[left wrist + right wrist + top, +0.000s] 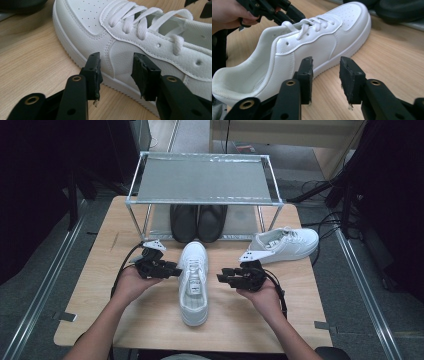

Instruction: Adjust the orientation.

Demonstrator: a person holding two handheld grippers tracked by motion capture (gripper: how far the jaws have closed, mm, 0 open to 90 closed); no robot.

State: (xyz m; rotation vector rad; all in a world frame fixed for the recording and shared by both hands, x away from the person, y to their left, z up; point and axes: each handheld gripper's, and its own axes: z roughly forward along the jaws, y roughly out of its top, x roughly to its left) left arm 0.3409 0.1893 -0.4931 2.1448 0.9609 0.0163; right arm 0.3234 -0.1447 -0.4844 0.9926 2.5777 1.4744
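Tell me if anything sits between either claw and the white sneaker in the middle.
Nothing visible does. The left claw and right claw are both open, flanking the white sneaker across bare tabletop.

Your bare forearms with no sleeves, your left gripper [172, 270] and right gripper [223, 276] both black, each with two blocky jaws on arms with brass-ringed holes, a grey three-cornered plate [154, 245] on top, black cables [123, 266] trailing back.
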